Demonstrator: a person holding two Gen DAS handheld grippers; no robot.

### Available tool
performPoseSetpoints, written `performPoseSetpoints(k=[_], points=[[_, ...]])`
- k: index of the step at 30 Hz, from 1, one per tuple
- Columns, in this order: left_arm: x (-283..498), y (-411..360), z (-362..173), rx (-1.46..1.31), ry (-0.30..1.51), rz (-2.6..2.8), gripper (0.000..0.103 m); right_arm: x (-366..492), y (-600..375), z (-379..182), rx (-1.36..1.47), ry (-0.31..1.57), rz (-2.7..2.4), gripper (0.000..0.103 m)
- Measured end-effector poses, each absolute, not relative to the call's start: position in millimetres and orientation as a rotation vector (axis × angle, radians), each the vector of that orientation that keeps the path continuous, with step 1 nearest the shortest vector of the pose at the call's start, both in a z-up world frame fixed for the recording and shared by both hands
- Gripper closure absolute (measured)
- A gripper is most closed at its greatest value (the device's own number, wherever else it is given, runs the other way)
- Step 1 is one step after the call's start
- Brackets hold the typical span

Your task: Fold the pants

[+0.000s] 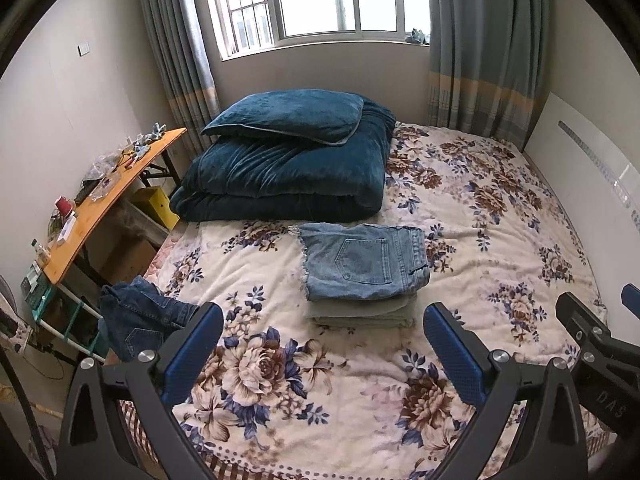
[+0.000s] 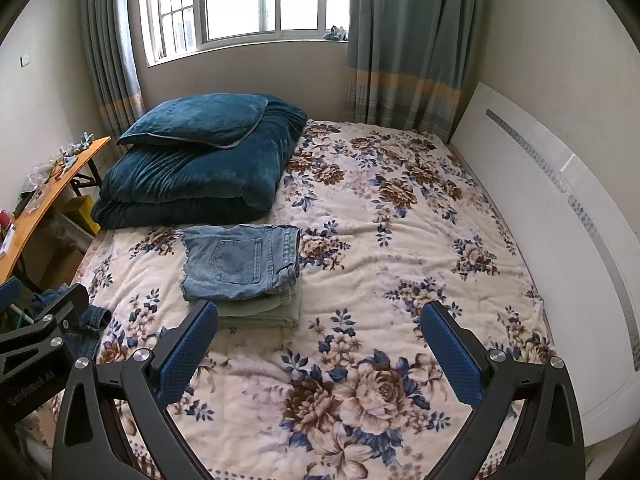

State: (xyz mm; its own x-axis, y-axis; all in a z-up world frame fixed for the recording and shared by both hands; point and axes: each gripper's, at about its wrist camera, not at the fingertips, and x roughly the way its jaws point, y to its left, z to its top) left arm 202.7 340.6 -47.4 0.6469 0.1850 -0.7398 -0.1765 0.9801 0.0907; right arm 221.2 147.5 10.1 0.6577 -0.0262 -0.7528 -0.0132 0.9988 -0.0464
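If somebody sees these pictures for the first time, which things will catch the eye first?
Probably the folded light blue jeans, lying on a pale green folded garment mid-bed. Behind them, a dark teal quilt carries a matching pillow. Unfolded dark jeans hang at the bed's left edge, beside the open left gripper.

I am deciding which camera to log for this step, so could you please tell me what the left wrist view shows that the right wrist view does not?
Left wrist view only: the crumpled dark jeans in full at the bed's left edge, and the whole orange desk.
Right wrist view only: the full white headboard.
Both: the folded light jeans on a folded grey-green garment, the teal quilt, and open, empty left tongs and right tongs.
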Motion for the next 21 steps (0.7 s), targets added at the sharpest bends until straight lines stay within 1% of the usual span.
performPoseSetpoints(k=[16,21], points=[[197.6,339.1,-48.9,0.011,0.836,0.209,0.001,207.6,153.6,8.9,-0.026,0.855,0.006,0.000],[185.2,338.9,-51.7,0.022,0.819,0.214,0.001,207.7,153.3,8.6,-0.026,0.856,0.007,0.000]])
